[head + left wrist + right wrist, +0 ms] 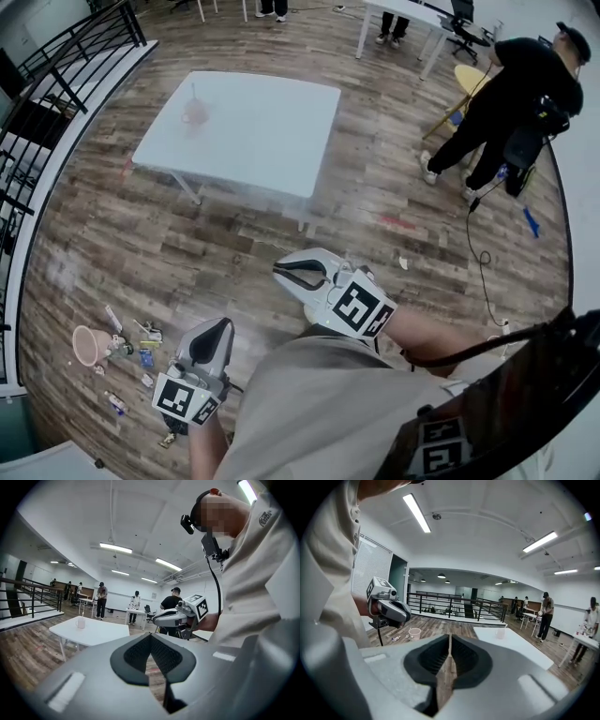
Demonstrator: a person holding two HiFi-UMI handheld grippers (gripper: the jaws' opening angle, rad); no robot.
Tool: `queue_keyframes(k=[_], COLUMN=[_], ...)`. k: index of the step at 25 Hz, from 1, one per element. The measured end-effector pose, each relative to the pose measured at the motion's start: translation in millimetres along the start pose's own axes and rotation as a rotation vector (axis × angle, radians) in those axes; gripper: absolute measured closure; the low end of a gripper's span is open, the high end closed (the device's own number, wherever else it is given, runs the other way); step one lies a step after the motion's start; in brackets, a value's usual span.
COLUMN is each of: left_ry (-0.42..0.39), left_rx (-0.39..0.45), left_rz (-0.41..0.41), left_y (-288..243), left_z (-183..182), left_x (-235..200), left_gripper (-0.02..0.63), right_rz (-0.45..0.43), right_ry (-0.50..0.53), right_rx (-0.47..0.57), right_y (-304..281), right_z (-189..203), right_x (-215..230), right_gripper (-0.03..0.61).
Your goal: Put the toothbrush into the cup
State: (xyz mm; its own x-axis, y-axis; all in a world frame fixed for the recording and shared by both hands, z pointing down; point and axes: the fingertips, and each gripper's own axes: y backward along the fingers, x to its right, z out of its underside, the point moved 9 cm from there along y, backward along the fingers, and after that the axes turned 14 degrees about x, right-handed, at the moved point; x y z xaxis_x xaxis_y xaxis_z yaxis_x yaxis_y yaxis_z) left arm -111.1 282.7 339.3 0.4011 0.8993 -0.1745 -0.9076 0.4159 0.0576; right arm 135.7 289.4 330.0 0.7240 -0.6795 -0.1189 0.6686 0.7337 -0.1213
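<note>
The left gripper is held low in front of the wearer's beige shirt. Its jaws are drawn together, the dark pads meet at their tips, and nothing lies between them. Just beside it, and a little further forward, is the right gripper. Its jaws are likewise closed to a narrow seam and are empty. Both tools hang in the air above the wooden floor, well short of the table.

Below and to the left of the left gripper, a pink tub lies on the floor. A scatter of small items lies next to it, too small to name.

Further out stands a white table, with bare floor between it and the grippers. A pale pink cup sits upright near the table's far left corner. A thin handle rises from the cup, and as far as can be made out it is the toothbrush, already standing in it.

A black railing runs along the left side of the room. Beyond the table on the right, a person in black bends over near a yellow stool.
</note>
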Motion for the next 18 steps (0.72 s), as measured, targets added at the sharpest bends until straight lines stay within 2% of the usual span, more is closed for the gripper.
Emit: queue_keyframes(k=[5, 11, 18], left_ry=[-0.009, 0.023, 0.052], left_rx=[0.025, 0.019, -0.001], left_rz=[0.029, 0.03, 0.043], left_y=[30, 66, 80], left_z=[0, 14, 27], left_x=[5, 13, 19], left_gripper=[0.609, 0.608, 0.607], right_rz=[-0.002, 0.003, -0.001], right_ry=[0.031, 0.039, 0.024], right_rx=[0.01, 0.002, -0.024], right_y=[0, -1, 5], right_z=[-13, -15, -8], right_x=[-43, -84, -105], right_gripper=[0.568, 0.575, 0.575])
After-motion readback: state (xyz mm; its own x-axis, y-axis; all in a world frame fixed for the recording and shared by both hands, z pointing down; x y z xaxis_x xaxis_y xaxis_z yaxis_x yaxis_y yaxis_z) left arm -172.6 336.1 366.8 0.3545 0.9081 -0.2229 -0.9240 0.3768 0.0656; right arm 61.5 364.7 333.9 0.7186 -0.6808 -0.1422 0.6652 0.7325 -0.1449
